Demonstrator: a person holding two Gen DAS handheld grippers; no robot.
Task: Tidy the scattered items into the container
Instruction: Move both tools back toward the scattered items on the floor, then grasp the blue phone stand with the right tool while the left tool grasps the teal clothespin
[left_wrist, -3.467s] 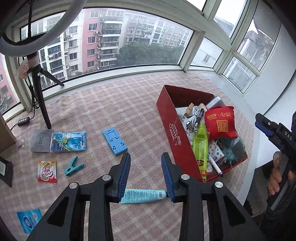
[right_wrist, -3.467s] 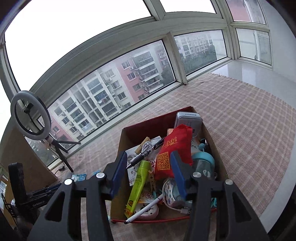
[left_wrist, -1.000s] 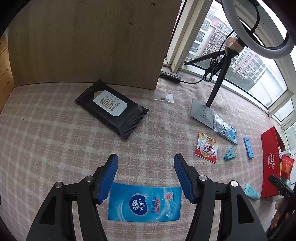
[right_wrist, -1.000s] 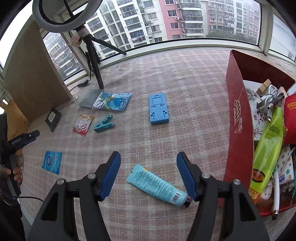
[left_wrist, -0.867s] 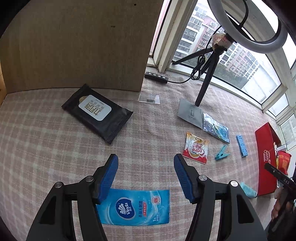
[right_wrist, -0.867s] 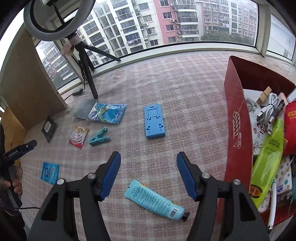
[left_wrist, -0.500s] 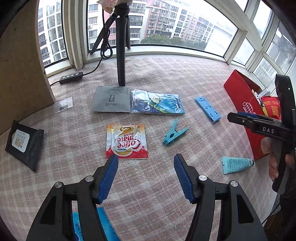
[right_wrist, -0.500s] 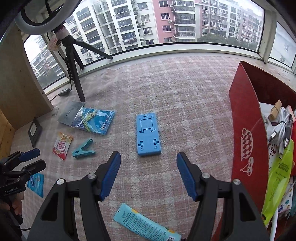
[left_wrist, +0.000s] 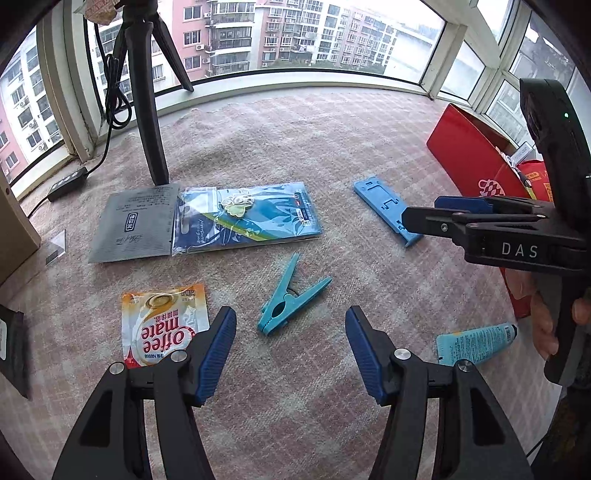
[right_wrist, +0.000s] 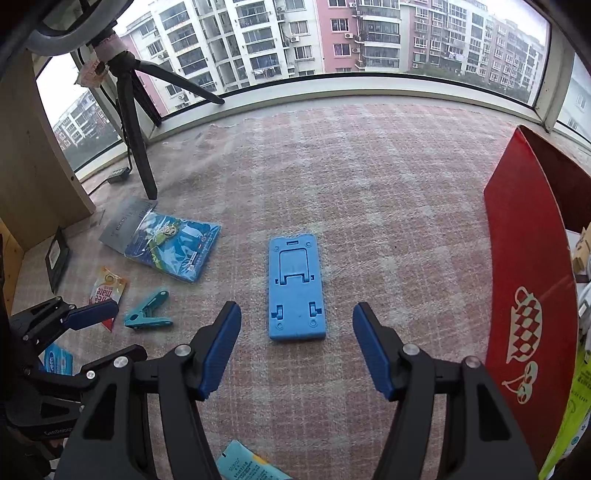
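Both my grippers are spread wide and hold nothing: left gripper hangs over the teal clothespin, right gripper just short of the blue phone stand. Beyond lie a coffee sachet, a blue packet and a teal tube near the red box at my right
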